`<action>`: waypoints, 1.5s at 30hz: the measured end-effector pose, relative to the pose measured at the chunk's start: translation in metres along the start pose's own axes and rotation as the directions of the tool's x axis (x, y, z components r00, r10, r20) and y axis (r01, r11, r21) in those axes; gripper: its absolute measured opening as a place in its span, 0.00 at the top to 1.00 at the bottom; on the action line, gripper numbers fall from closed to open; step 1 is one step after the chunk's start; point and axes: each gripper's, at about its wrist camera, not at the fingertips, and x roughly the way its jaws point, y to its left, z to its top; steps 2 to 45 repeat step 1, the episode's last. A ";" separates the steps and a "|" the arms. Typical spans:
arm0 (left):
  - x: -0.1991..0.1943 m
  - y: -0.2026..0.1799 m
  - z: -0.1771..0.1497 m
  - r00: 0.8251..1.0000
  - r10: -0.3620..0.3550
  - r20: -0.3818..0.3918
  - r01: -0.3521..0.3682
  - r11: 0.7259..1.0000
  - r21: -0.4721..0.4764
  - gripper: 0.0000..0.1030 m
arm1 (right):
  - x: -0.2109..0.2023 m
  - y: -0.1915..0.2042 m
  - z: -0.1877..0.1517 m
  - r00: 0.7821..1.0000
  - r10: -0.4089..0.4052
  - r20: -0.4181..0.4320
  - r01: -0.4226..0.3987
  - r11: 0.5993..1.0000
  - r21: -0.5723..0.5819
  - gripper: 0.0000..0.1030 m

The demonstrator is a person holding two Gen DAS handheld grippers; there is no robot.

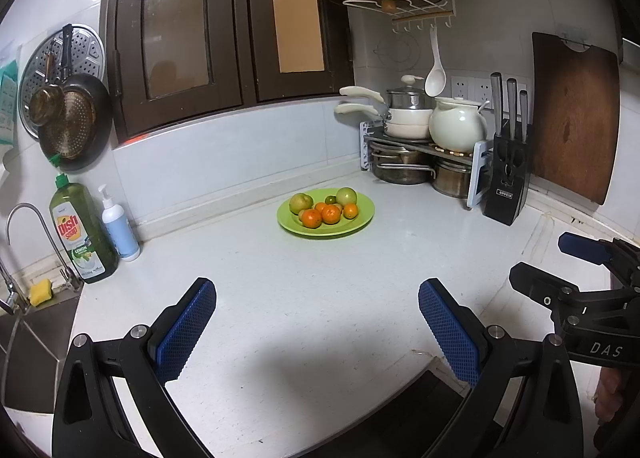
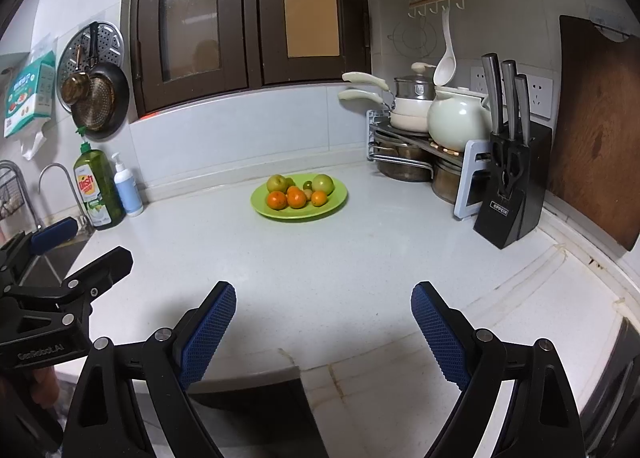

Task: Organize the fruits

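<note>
A green plate (image 1: pixel 362 219) (image 2: pixel 338 198) stands on the white counter near the back wall, well ahead of both grippers. It carries several oranges (image 1: pixel 331 214) (image 2: pixel 296 197), two green apples (image 1: pixel 346 195) (image 2: pixel 323 183) and a small green fruit between them. My left gripper (image 1: pixel 317 292) is open above the counter's front part, nothing between its blue pads. My right gripper (image 2: pixel 323 294) is open too, and empty. Each gripper shows at the side of the other's view: the right gripper (image 1: pixel 536 260) at the right edge, the left gripper (image 2: pixel 96 240) at the left edge.
A black knife block (image 1: pixel 507 174) (image 2: pixel 512 198) and a rack of pots (image 1: pixel 420 146) (image 2: pixel 420 146) fill the back right corner. A dish soap bottle (image 1: pixel 82 232) (image 2: pixel 98 188), a pump bottle (image 1: pixel 120 224) and a tap (image 1: pixel 36 234) stand by the sink on the left. A cutting board (image 1: pixel 576 114) leans right.
</note>
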 end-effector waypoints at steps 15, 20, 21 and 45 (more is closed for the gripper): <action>0.001 0.000 0.001 1.000 -0.002 -0.001 0.002 1.000 0.001 0.00 | 0.001 -0.001 0.000 1.000 0.000 -0.001 0.000 1.000 0.000 0.13; 0.001 0.000 0.001 1.000 -0.002 -0.001 0.002 1.000 0.001 0.00 | 0.001 -0.001 0.000 1.000 0.000 -0.001 0.000 1.000 0.000 0.13; 0.001 0.000 0.001 1.000 -0.002 -0.001 0.002 1.000 0.001 0.00 | 0.001 -0.001 0.000 1.000 0.000 -0.001 0.000 1.000 0.000 0.13; 0.001 0.000 0.001 1.000 -0.002 -0.001 0.002 1.000 0.001 0.00 | 0.001 -0.001 0.000 1.000 0.000 -0.001 0.000 1.000 0.000 0.13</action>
